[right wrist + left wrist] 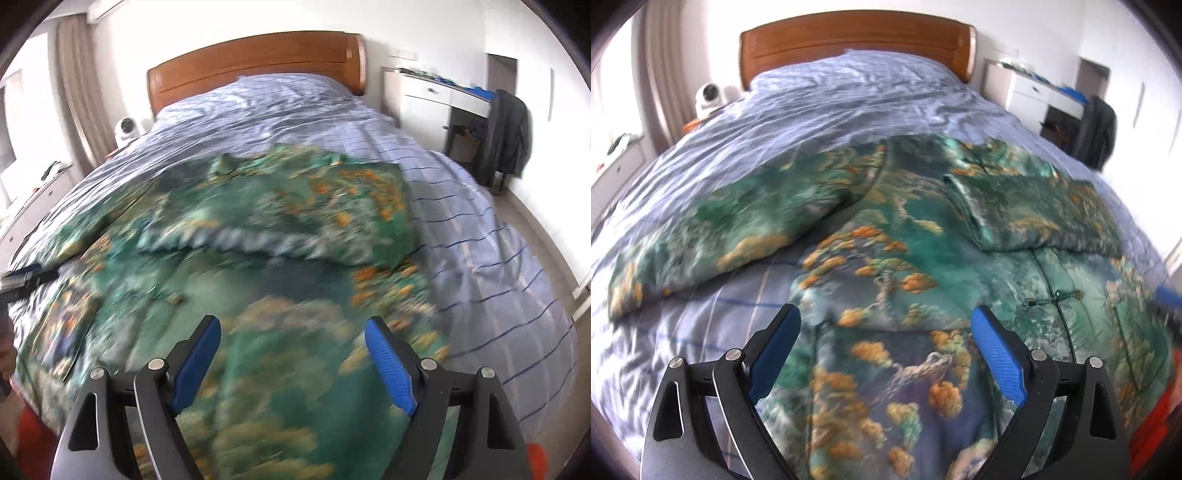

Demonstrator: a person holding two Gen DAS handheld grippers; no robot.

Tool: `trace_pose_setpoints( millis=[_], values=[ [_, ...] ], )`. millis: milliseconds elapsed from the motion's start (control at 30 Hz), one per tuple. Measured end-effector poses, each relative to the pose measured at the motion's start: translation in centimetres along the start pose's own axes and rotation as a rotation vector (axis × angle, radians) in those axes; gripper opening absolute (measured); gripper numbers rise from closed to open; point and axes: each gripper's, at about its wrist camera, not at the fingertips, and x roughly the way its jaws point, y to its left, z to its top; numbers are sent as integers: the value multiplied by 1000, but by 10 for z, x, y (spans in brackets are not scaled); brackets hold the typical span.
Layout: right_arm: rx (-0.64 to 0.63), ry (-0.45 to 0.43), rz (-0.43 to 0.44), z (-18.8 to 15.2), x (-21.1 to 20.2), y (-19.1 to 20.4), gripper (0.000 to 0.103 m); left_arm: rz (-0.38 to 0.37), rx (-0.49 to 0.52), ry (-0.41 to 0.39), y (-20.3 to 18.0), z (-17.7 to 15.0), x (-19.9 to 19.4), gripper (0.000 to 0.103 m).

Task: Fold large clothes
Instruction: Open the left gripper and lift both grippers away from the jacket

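Note:
A large padded jacket [886,266] printed in green with orange trees lies spread on the bed, front up with knot buttons [1060,295]. Its left sleeve [713,236] stretches out to the left; the right sleeve [1034,206] is folded in across the chest. In the right wrist view the same jacket [280,288] is blurred, the folded sleeve [295,221] lying across it. My left gripper [886,325] hovers open above the lower body with nothing between its blue pads [997,354]. My right gripper [291,336] is also open and empty above the jacket's right side.
The bed has a pale blue striped cover [849,99] and a wooden headboard [857,37]. A white desk [436,96] and a chair with a dark coat [506,136] stand on the right. A white fan [709,96] sits left of the bed. Something red [1160,417] shows at the near edge.

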Motion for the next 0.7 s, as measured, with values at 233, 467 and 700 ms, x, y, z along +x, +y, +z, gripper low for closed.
trace_pose_setpoints(
  millis=[233, 467, 700],
  values=[
    [-110, 28, 47, -18, -7, 32, 82, 54, -136, 7, 38, -4, -1, 96],
    [-101, 30, 44, -26, -8, 32, 82, 101, -247, 24, 67, -4, 4, 96],
    [-109, 29, 40, -29, -10, 34, 82, 109, -277, 44, 73, -9, 9, 96]
  ],
)
